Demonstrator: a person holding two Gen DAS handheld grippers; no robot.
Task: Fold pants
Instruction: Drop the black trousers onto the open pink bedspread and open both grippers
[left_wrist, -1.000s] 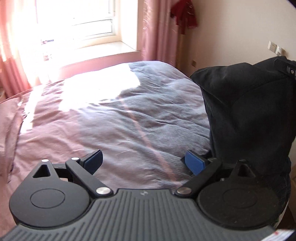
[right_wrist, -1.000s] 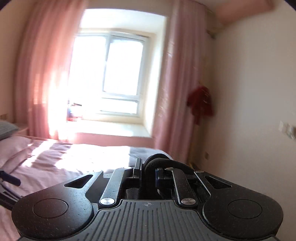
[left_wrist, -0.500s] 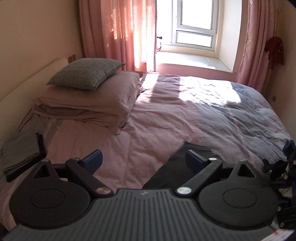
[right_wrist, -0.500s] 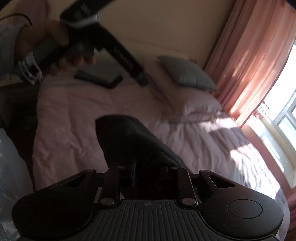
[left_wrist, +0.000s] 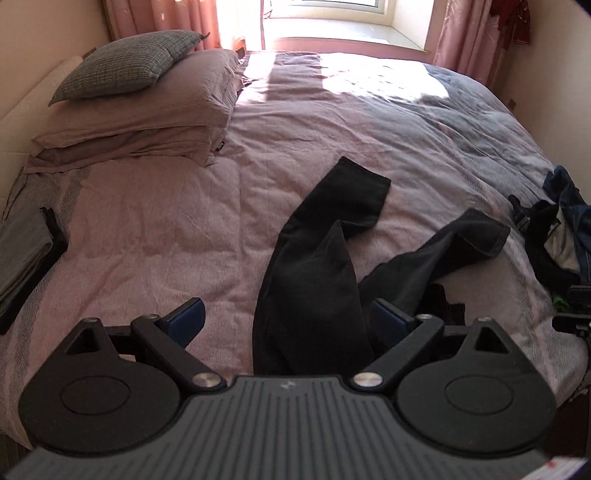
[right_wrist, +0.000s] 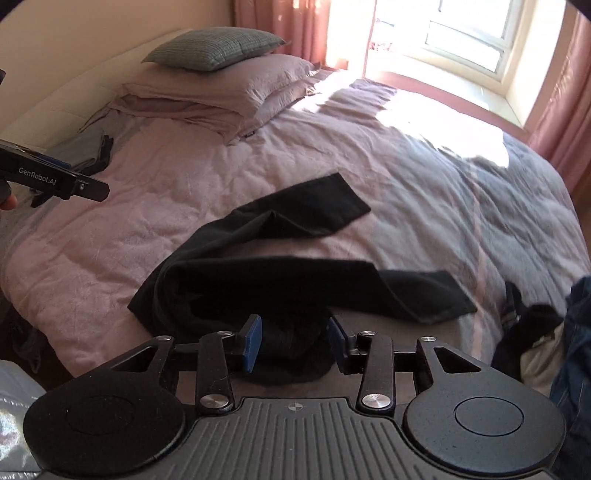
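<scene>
Lying crumpled: soft black pants (left_wrist: 314, 273) on wrinkled pink quilt (left_wrist: 155, 229).

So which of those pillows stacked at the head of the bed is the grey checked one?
The top one: the grey checked pillow lies on the stack, smaller and darker than the plain pink pillows beneath it.

Matte black left gripper (left_wrist: 284, 317) with ribbed grey housing, blue rubber pads (left_wrist: 184, 317), silver pivot screws, identical black right gripper (right_wrist: 293, 345) (white "GenRobot.AI" lettering on the side)
</scene>
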